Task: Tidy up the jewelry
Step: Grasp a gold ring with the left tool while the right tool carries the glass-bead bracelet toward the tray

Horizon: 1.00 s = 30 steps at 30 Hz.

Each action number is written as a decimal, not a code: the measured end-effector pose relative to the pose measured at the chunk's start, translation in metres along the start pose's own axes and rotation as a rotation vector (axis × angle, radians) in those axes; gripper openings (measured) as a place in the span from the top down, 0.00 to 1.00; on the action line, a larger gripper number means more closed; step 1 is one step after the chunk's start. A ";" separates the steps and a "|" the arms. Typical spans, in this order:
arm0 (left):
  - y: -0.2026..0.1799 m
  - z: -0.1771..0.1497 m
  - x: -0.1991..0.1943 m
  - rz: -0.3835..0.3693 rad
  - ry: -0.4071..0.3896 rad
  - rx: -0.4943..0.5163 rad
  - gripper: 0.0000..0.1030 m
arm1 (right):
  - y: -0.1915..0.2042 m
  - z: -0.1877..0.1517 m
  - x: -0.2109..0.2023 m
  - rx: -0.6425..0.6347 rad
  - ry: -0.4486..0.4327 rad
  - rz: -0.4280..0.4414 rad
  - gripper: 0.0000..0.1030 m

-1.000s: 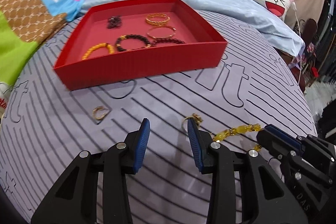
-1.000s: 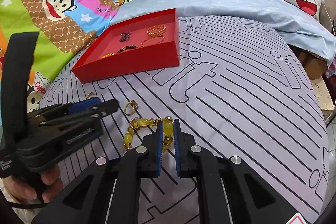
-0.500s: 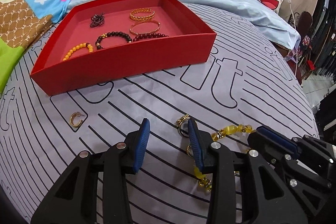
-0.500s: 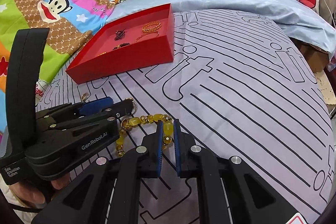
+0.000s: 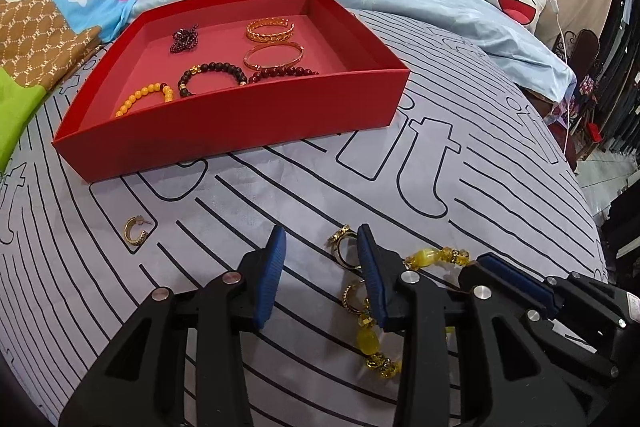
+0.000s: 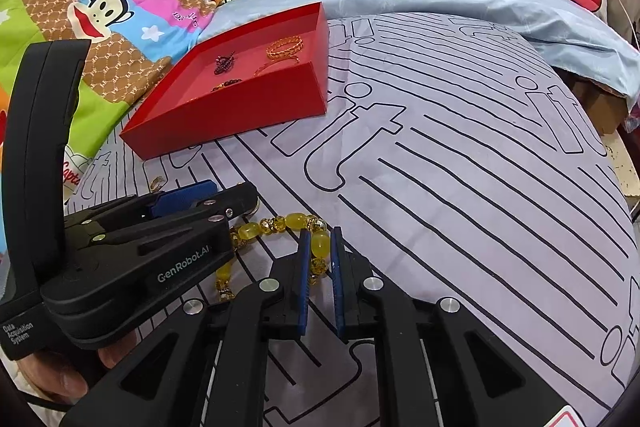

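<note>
Lying left of the yellow bead bracelet (image 5: 370,341), a gold hoop earring (image 5: 135,231) waits loose, the left gripper (image 5: 320,247) gaping empty beside it; the right gripper (image 6: 319,247) pinches a bracelet bead, probably to carry it up to the red tray (image 5: 240,131).

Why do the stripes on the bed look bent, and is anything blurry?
Both wrist views are fisheye, so the striped sheet bows outward and the corners go black. In the left wrist view the yellow bead bracelet looks slightly smeared; the red tray in the right wrist view stays sharp.
</note>
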<state>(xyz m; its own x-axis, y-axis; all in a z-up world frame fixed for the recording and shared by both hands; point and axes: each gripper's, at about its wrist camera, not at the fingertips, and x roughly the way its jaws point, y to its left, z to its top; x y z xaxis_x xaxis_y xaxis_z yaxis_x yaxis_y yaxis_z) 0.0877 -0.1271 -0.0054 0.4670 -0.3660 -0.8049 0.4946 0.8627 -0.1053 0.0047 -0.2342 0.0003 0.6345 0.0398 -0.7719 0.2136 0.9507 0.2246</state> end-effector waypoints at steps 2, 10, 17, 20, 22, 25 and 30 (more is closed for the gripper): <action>0.000 -0.001 -0.001 0.002 -0.004 0.004 0.81 | 0.000 0.000 0.000 0.002 0.001 0.002 0.91; 0.012 -0.007 -0.009 -0.001 -0.015 -0.021 0.92 | 0.005 0.001 -0.002 -0.007 -0.005 0.013 0.91; 0.029 -0.012 -0.030 0.013 -0.037 -0.051 0.92 | 0.018 0.007 -0.011 -0.032 -0.029 0.034 0.91; 0.037 -0.013 -0.039 0.020 -0.045 -0.065 0.92 | 0.027 0.012 -0.016 -0.050 -0.045 0.044 0.91; 0.042 -0.013 -0.044 0.023 -0.048 -0.074 0.92 | 0.034 0.016 -0.020 -0.063 -0.057 0.051 0.91; 0.049 -0.012 -0.053 0.033 -0.060 -0.081 0.92 | 0.042 0.022 -0.026 -0.080 -0.077 0.060 0.91; 0.058 -0.012 -0.064 0.037 -0.078 -0.096 0.92 | 0.056 0.031 -0.036 -0.107 -0.104 0.076 0.91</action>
<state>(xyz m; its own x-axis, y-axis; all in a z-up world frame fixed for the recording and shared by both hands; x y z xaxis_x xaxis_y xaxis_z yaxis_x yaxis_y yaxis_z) 0.0782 -0.0492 0.0334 0.5409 -0.3557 -0.7621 0.4049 0.9044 -0.1348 0.0168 -0.1917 0.0586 0.7204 0.0858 -0.6882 0.0852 0.9738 0.2107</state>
